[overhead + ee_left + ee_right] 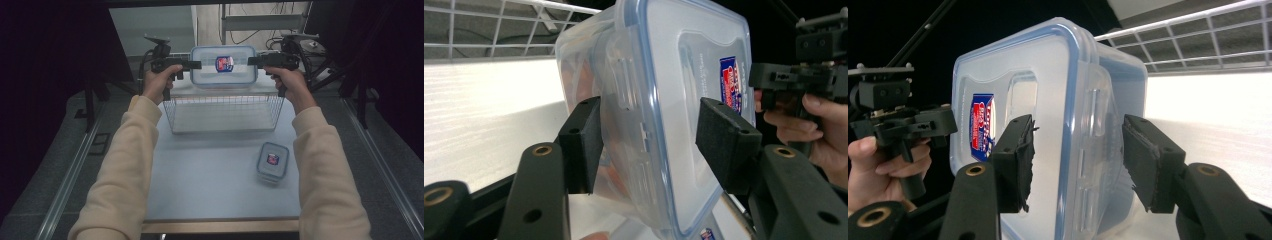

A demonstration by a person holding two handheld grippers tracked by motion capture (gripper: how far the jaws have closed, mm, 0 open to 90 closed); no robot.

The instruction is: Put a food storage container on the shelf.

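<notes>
large lidded container (pixel 223 66) above wire basket (pixel 223 113) | left gripper (pixel 194 64), right gripper (pixel 253 61) jaws half-open, straddling its ends, grip unclear | risk: slips, drops

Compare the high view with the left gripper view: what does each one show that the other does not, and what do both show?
High view alone: the person's two sleeves, and the whole wire basket standing on the table.

Left gripper view alone: the jaws of the left hand-held gripper up close, standing on either side of the large container's latched edge.

Both: the large container with its red and blue label, the right hand-held gripper, the basket wires, and the small container.
</notes>
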